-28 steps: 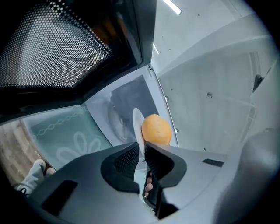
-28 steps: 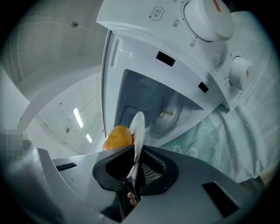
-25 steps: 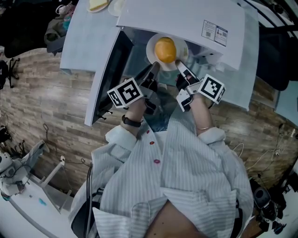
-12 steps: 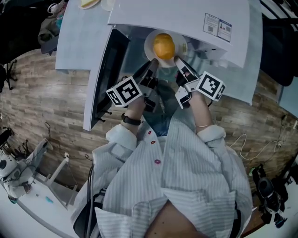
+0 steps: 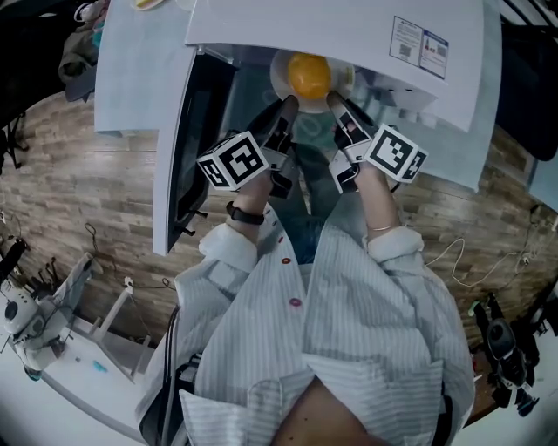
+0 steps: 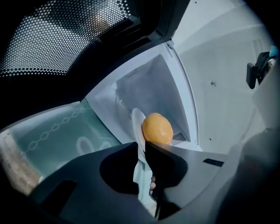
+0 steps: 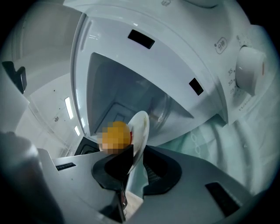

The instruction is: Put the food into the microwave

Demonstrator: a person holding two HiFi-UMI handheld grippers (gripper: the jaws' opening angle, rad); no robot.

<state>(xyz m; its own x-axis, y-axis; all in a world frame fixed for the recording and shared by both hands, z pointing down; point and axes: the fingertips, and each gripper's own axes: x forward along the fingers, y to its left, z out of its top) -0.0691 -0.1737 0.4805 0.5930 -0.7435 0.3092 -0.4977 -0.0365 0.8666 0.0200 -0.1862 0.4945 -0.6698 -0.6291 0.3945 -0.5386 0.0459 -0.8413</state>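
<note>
A white plate [image 5: 277, 78] with a round orange food [image 5: 309, 75] sits in the mouth of the open white microwave [image 5: 349, 26]. My left gripper [image 5: 288, 105] has the plate's left rim between its jaws. My right gripper [image 5: 335, 103] has the right rim. Both pairs of jaws are opening slightly while the pads still touch the rim. In the left gripper view the plate [image 6: 137, 124] stands edge-on above the left gripper [image 6: 141, 149], with the food [image 6: 157, 128] beyond. In the right gripper view the plate [image 7: 141, 127] runs down into the right gripper [image 7: 131, 159].
The microwave door [image 5: 187, 139] hangs open at the left. The control knob [image 7: 250, 70] is on the right of the front panel. A pale green patterned cloth [image 6: 57, 135] lies under the microwave. A wooden floor [image 5: 78, 174] and lab gear [image 5: 35, 314] are at the left.
Both grippers have carried the plate and food farther in under the microwave's top edge and a little lower. The door has stayed open.
</note>
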